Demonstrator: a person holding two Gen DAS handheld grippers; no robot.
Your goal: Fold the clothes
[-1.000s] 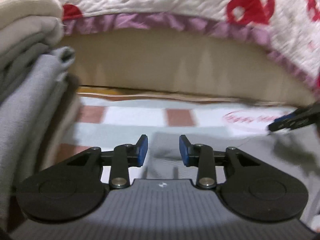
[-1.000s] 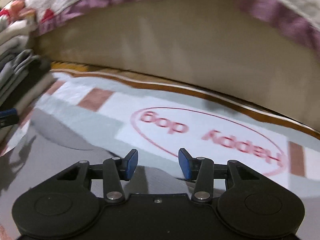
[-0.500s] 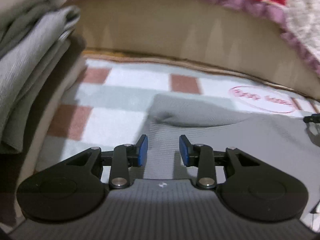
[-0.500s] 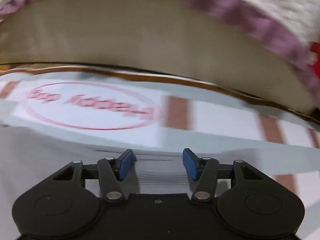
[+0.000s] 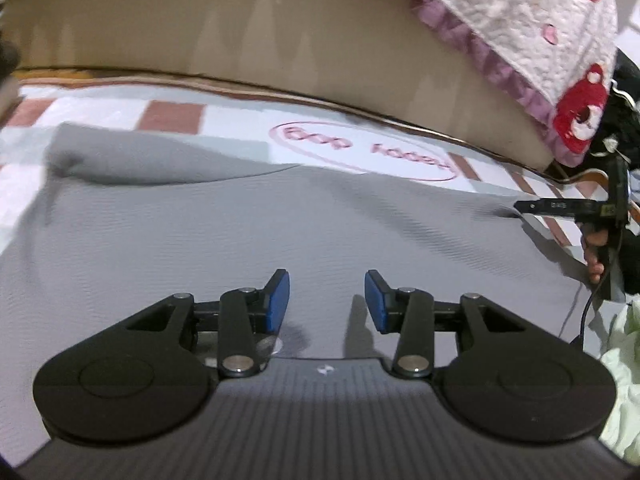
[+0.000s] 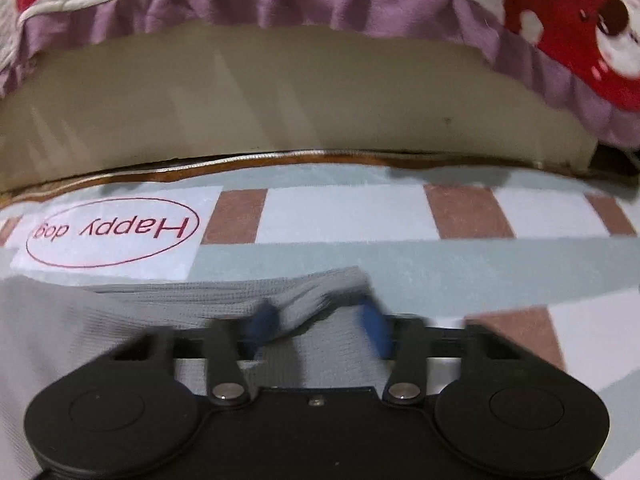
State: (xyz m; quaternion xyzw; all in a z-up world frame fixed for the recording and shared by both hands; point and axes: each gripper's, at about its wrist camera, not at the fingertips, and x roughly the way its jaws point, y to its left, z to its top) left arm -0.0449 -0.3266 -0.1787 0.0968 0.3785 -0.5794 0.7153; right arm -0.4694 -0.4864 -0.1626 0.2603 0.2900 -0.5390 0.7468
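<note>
Grey ribbed knit garment [image 5: 280,220] lies spread on the checked "Happy dog" blanket [image 6: 360,216], below the bed's edge. Right tongs [image 6: 320,324], wider a moment ago, are closing on a bunched corner of it. Left tongs [image 5: 326,300] are opening — empty, over the cloth. A fold looks about to start.

Floor covered w/ a checked blanket [image 6: 400,216]: pale green, white & brown squares, plus a white patch w/ a red oval reading "Happy dog" [image 6: 112,232]. Behind it a beige bed base [image 6: 304,100] runs across both views, brown-gold trim along its bottom edge. Over the top hangs a cream quilt [image 5: 532,28] w/ purple frill & red bear prints. Light dim, indoor.
</note>
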